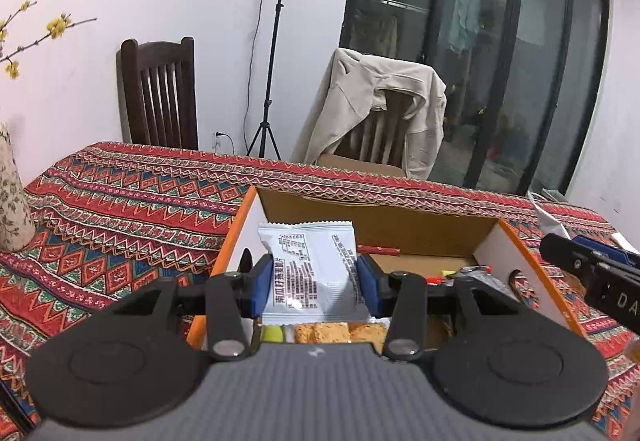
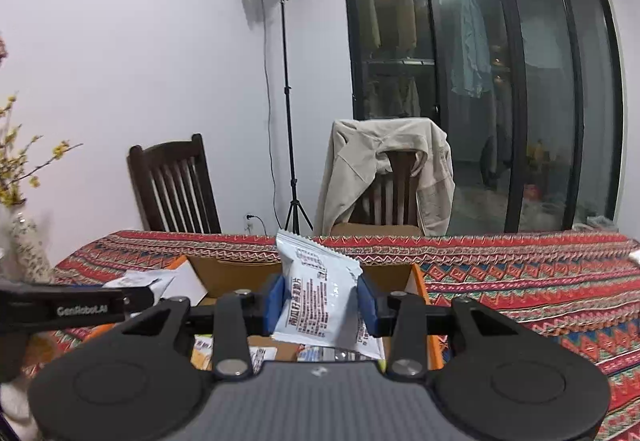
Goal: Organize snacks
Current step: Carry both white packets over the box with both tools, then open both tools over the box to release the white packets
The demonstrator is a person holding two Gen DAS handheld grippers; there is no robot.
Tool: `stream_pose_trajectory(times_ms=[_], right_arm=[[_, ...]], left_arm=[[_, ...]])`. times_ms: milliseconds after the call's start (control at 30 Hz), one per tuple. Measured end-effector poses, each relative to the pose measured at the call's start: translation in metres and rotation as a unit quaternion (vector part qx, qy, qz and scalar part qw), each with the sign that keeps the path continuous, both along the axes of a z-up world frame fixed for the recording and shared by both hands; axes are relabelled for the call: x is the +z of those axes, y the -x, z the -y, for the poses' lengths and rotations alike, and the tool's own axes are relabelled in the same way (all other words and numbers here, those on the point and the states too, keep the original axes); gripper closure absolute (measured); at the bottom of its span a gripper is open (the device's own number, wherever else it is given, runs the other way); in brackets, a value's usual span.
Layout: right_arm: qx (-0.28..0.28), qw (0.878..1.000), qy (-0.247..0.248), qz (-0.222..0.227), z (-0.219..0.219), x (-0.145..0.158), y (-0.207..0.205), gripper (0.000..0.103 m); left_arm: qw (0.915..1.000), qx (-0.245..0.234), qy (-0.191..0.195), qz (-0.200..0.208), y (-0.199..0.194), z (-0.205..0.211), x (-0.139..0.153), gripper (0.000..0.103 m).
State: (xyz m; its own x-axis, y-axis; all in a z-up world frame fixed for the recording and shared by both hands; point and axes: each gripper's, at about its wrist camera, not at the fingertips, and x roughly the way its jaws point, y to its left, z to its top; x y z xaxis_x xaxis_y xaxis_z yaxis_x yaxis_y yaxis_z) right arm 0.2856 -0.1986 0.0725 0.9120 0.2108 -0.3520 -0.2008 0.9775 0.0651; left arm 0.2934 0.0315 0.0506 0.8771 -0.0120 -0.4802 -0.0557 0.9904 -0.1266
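Note:
My left gripper (image 1: 314, 281) is shut on a white snack packet (image 1: 312, 265) and holds it upright over the near left part of an orange cardboard box (image 1: 516, 249). Several snack packets (image 1: 340, 333) lie in the box below. My right gripper (image 2: 320, 305) is shut on a second white snack packet (image 2: 316, 301) above the same orange box (image 2: 416, 281), with more packets (image 2: 260, 355) lying under it. The left gripper's body (image 2: 64, 307) shows at the left in the right wrist view, and the right gripper's body (image 1: 592, 269) at the right in the left wrist view.
The box stands on a table with a red patterned cloth (image 1: 120, 209). A floral vase (image 1: 10, 201) with yellow-blossom branches stands at the left. Two wooden chairs (image 1: 160, 97) stand behind the table, one draped with a beige jacket (image 1: 380, 109). A light stand (image 2: 288, 121) is by the wall.

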Motion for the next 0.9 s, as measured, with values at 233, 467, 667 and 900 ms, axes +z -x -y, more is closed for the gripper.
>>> stream_pose_trajectory(times_ms=[233,467,667,900], right_arm=[[0.003,1.0,0.001,-0.022,-0.002,-0.035,-0.025,0.064],[0.002,0.999,-0.002,-0.052,0.007,-0.048,-0.032,0.041],[0.007,0.999,-0.028,-0.044,0.018,-0.04,-0.021,0.0],[0.0,0.999,-0.015,-0.04,0.015,-0.036,-0.014,0.0]], left_arm=[[0.9998,0.003,-0.019,-0.009,-0.011,-0.003,-0.023,0.057],[0.9992,0.015,-0.025,0.026,0.003,0.0,-0.021,0.012],[0.9973,0.041,-0.015,0.059,0.013,-0.008,-0.014,0.0],[0.9966,0.043,-0.023,0.066,0.022,-0.005,-0.006,0.0]])
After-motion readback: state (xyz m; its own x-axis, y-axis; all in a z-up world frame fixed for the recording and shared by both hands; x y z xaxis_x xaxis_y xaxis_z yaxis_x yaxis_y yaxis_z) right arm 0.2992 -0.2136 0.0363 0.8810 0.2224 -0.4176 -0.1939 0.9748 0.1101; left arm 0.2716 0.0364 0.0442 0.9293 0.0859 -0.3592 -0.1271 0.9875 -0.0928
